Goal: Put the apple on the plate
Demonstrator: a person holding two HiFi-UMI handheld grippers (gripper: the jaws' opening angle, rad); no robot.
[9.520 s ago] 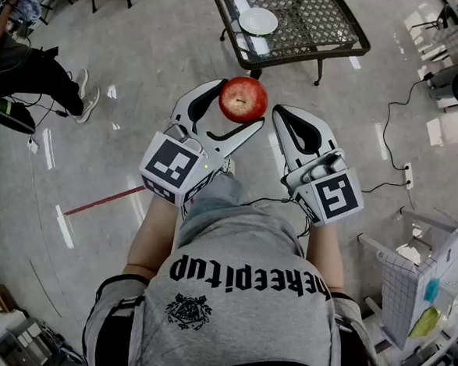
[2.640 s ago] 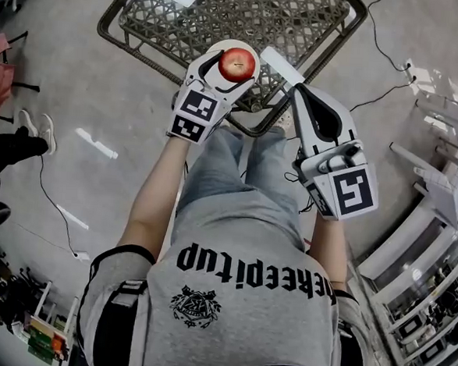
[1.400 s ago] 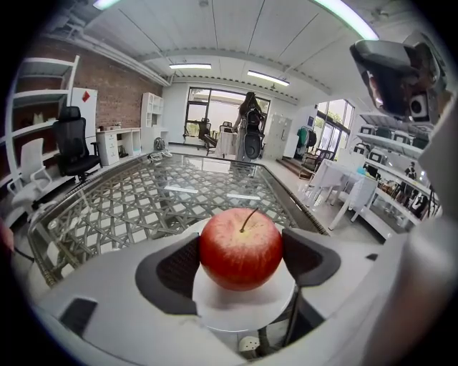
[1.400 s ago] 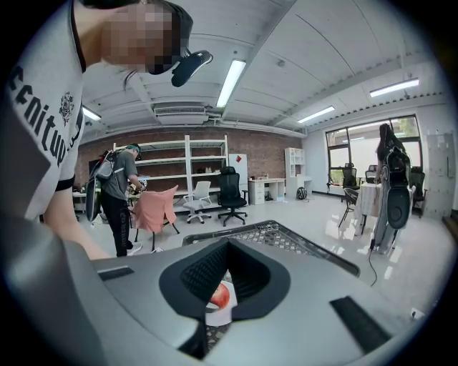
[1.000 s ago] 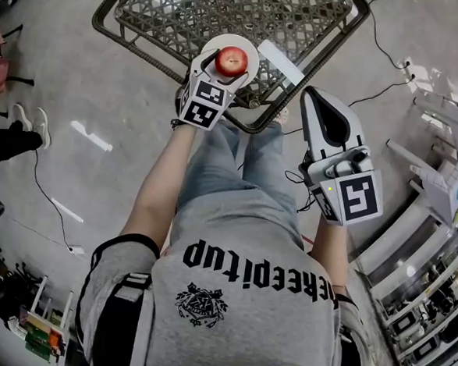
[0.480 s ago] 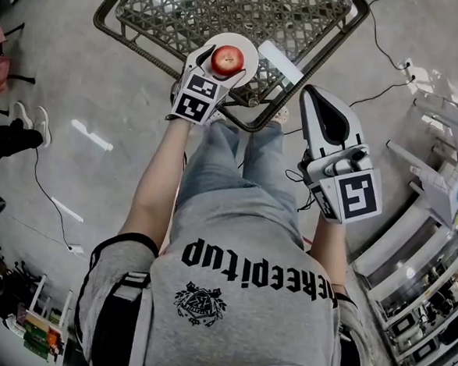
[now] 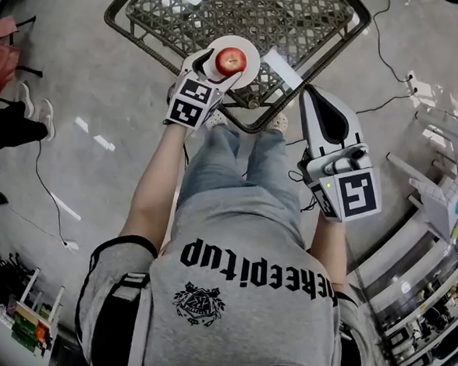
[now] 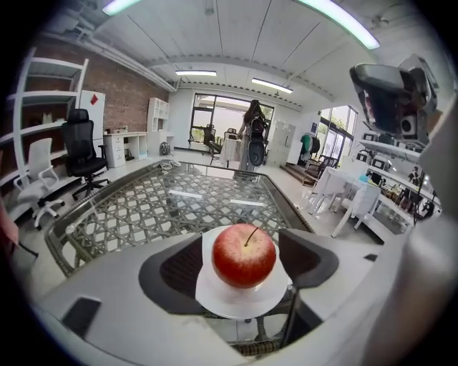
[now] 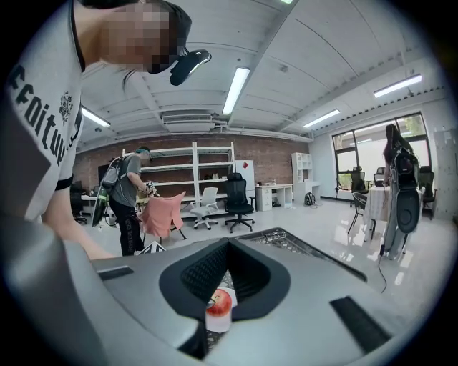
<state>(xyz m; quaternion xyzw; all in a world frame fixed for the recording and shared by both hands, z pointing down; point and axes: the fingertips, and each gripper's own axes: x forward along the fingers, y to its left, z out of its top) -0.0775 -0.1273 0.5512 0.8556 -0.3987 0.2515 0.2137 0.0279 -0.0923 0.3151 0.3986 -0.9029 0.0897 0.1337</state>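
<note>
Nearest, at right, the grey right gripper is held closed, empty. Farther left, a glossy red, yellow-flecked apple, stem up, is seated on a round white plate on the glass lattice table, flanked untouched by the wide, just-narrowed jaws of the left gripper.

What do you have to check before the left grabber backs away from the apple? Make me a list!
1. Apple sits on the plate: ok.
2. Apple upright, stem up, not leaning: ok.
3. Left gripper has let go: ok. Its jaws are open and a gap shows on the apple's left side, though they have just narrowed a little and the other pad is very close.
4. Plate rests on the glass table: ok, but near the table's edge.
5. Right gripper out of the way: ok. It is shut, empty and held back from the table.
</note>
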